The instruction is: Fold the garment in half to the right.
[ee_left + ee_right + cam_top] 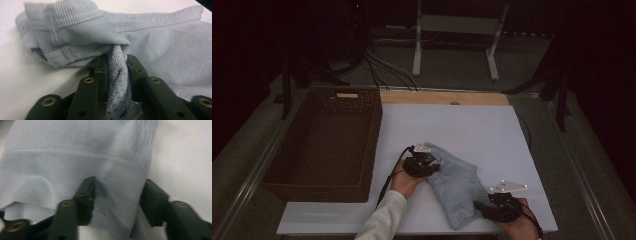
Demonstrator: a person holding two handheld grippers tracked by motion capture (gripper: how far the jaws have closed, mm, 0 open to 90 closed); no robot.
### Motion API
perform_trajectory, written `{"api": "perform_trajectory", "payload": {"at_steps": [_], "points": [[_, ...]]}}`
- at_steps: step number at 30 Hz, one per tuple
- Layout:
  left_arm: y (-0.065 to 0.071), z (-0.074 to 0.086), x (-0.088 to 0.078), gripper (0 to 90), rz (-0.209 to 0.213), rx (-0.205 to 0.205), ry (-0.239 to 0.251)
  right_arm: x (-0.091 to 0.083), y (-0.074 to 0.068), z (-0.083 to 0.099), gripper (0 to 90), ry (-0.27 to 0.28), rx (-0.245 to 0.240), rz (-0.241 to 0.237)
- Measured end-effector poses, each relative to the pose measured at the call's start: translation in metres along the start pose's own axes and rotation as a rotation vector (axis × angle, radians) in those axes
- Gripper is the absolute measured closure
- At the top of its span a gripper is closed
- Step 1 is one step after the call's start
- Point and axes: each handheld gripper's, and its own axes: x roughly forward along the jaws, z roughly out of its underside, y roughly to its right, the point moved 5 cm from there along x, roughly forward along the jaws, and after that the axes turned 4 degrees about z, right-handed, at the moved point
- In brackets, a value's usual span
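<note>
A light blue ribbed garment (457, 180) lies crumpled on the white table top (462, 125), near its front edge. My left gripper (428, 162) sits at the garment's upper left end. In the left gripper view the gripper (117, 67) is shut on a bunched fold of the garment (162, 50), which is pinched between the jaws. My right gripper (482, 206) is at the garment's lower right end. In the right gripper view the gripper (120, 192) is open, its jaws apart over the hem of the garment (62, 157), with fabric lying loose between them.
A dark brown wicker basket (373, 135) stands at the left of the table, beside the left gripper. A wooden strip (442, 97) runs along the table's far edge. Cables and a white metal stand (457, 25) lie on the floor behind.
</note>
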Motion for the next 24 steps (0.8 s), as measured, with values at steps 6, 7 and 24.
{"api": "perform_trajectory", "payload": {"at_steps": [6, 7, 24], "points": [[0.001, -0.003, -0.003, 77.1, -0.006, 0.011, 0.002, 0.008, -0.001, -0.001, 33.1, -0.033, 0.004, 0.016], [0.001, -0.004, -0.005, 77.3, -0.005, 0.006, 0.012, 0.010, -0.001, -0.002, 33.5, -0.044, 0.011, 0.014], [0.010, -0.023, -0.021, 78.0, 0.024, 0.000, 0.078, 0.007, -0.003, -0.005, 76.3, -0.080, 0.046, -0.091]]}}
